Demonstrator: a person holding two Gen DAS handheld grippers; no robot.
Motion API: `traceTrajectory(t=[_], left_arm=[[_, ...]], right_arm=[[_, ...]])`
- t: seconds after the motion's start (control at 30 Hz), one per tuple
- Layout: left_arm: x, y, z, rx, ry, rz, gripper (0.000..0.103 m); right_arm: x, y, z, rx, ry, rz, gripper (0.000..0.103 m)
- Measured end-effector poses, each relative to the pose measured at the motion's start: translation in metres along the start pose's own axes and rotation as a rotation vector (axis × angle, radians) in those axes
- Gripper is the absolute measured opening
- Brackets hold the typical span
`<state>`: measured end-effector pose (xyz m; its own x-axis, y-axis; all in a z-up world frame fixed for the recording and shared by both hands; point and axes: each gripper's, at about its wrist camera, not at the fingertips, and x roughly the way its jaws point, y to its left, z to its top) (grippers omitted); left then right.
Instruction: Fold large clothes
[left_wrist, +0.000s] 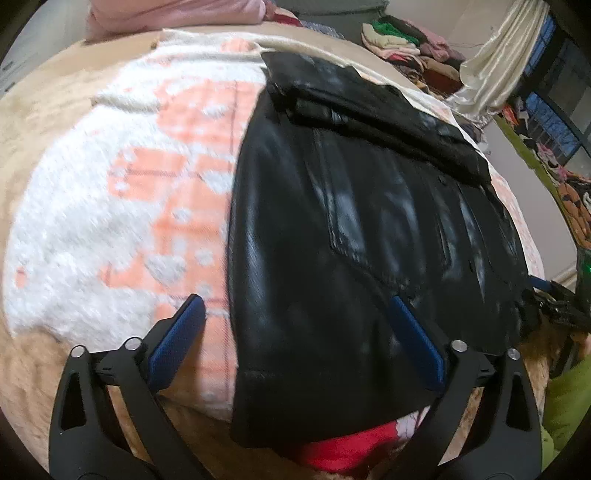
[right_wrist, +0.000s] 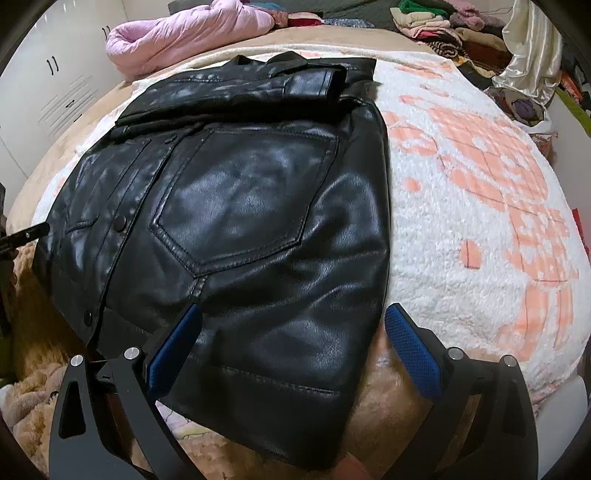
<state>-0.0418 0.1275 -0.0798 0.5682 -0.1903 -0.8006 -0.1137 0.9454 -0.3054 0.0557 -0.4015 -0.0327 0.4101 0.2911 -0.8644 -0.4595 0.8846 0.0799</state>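
Note:
A black leather jacket (left_wrist: 332, 258) (right_wrist: 240, 221) lies flat on a white and orange fluffy blanket (left_wrist: 110, 221) (right_wrist: 461, 221), with one sleeve (right_wrist: 258, 86) folded across its far end. My left gripper (left_wrist: 295, 301) hovers open over the jacket's near left corner, one blue pad (left_wrist: 177, 343) above the blanket and the other above the leather. My right gripper (right_wrist: 293, 310) stands open over the near right corner, beside the patch pocket (right_wrist: 243, 199). Nothing is pinched in either. In the left wrist view, part of the other gripper (left_wrist: 554, 301) shows at the jacket's right edge.
A pink quilt (right_wrist: 184, 33) lies bunched at the far end of the bed. A heap of mixed clothes (right_wrist: 436, 26) and a cream curtain (right_wrist: 528, 51) stand at the back right, white cupboards (right_wrist: 55, 85) at the left. A red cloth (left_wrist: 343, 446) peeks from under the near hem.

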Motion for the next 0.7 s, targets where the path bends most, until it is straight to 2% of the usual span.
traceTrajectory(t=[0.07, 0.23, 0.3, 0.37, 0.4, 0.43, 0.47, 0.5, 0.57, 0.7], left_arm=[[0.004, -0.003, -0.003, 0.016, 0.015, -0.010, 0.077], [0.005, -0.005, -0.011, 0.026, 0.022, -0.013, 0.076], [0.005, -0.003, -0.012, 0.023, 0.024, -0.015, 0.073], [0.008, -0.002, -0.013, 0.024, 0.022, 0.014, 0.061], [0.007, -0.001, -0.014, 0.027, 0.018, 0.020, 0.057], [0.005, 0.001, -0.016, 0.027, 0.011, 0.027, 0.049], [0.003, 0.003, -0.016, 0.026, 0.006, 0.024, 0.034], [0.000, 0.006, -0.016, 0.016, -0.002, 0.012, 0.026], [-0.006, 0.009, -0.015, 0.006, -0.014, -0.004, 0.015], [-0.017, 0.004, -0.014, 0.034, -0.035, -0.006, 0.008]], right_arm=[[0.002, -0.001, -0.001, -0.001, 0.018, 0.008, 0.098], [0.010, -0.001, -0.004, -0.019, 0.089, 0.023, 0.099], [0.013, 0.002, -0.005, -0.045, 0.112, 0.023, 0.099], [0.014, 0.005, -0.006, -0.064, 0.115, 0.053, 0.095], [0.012, 0.005, -0.007, -0.066, 0.105, 0.062, 0.077], [0.011, 0.005, -0.008, -0.062, 0.093, 0.059, 0.069], [0.008, 0.001, -0.009, -0.049, 0.076, 0.059, 0.054], [0.004, -0.002, -0.010, -0.042, 0.058, 0.063, 0.037], [-0.005, -0.008, -0.013, -0.041, 0.022, 0.066, 0.020], [-0.028, -0.023, -0.023, -0.006, -0.047, 0.160, 0.012]])
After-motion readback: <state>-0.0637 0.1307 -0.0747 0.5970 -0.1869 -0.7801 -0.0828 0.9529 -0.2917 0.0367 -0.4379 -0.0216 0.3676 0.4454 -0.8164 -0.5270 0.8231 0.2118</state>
